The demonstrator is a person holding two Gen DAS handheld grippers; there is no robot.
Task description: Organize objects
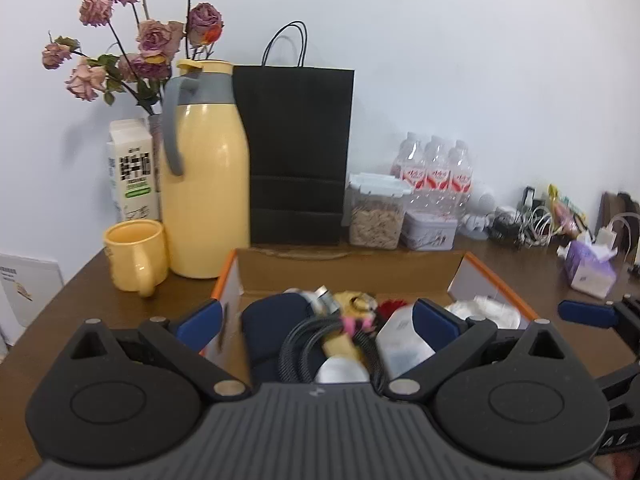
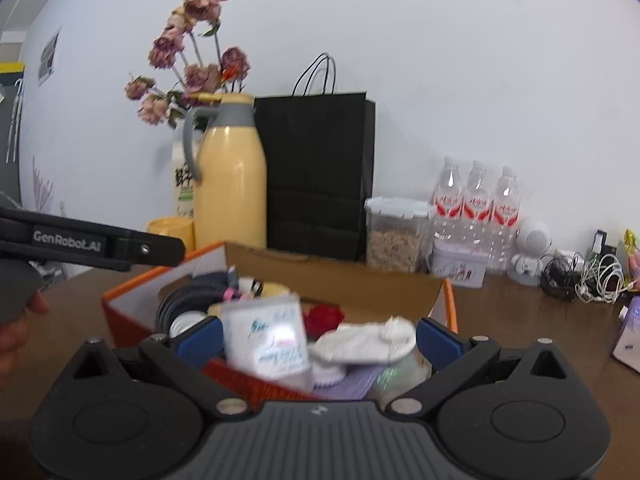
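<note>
Both grippers wide and empty above a crowded orange-rimmed box.

Nearest the left gripper [image 1: 316,320]: black coiled cable [image 1: 298,346] and navy pouch [image 1: 268,328], tangled inside the cardboard box [image 1: 344,268]. Nearest the right gripper [image 2: 318,334]: blurred tissue pack [image 2: 266,338] and white cloth [image 2: 362,342]. Risk of snagging the cable and dragging neighbours out. Beyond the box: yellow mug [image 1: 136,254] and yellow thermos jug [image 1: 206,176], easily knocked.

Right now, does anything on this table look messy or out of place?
The box is a jumble: a coiled cable, a tissue pack and a white cloth piled loosely. A tangle of cables lies by the wall. Nothing looks spilled or broken.
</note>
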